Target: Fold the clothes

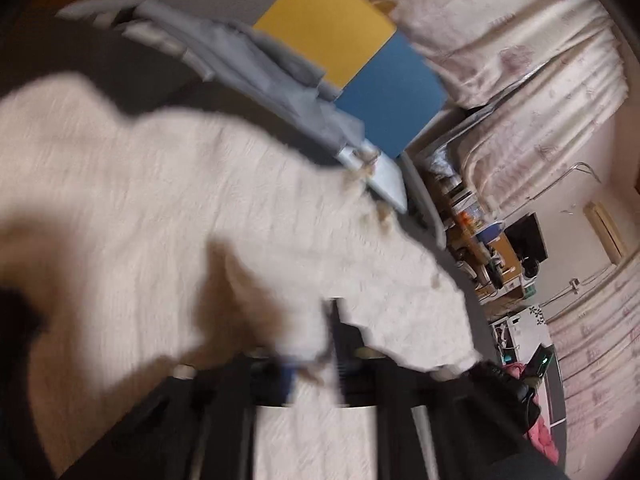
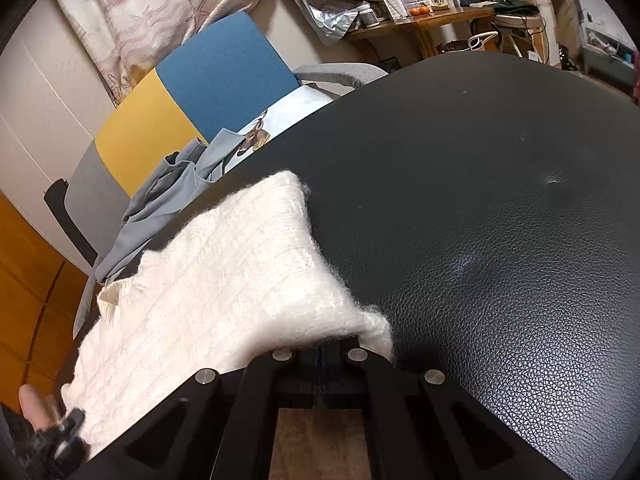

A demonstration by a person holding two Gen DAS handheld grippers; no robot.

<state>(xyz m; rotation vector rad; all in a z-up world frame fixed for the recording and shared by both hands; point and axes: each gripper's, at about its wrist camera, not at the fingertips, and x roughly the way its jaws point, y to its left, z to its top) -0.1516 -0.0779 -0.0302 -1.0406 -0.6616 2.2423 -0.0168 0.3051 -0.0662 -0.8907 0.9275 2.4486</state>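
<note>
The right gripper (image 2: 320,354) is pinching the near corner of the white knit sweater (image 2: 224,280), jaws fully closed on the wool. The sweater is lying on the black leather table (image 2: 480,200), its long axis running away toward the far left, where it is reaching the table's edge. To its right the tabletop is lying bare. The left gripper (image 1: 320,360), rolled sideways and blurred, is clamping narrowly on a fold of the sweater. Beyond, grey clothes (image 2: 160,200) are draping a chair (image 2: 224,72).

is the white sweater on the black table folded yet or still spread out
Partly folded: the white sweater lies doubled into a narrow band on the black table; both grippers pinch its edges.
</note>
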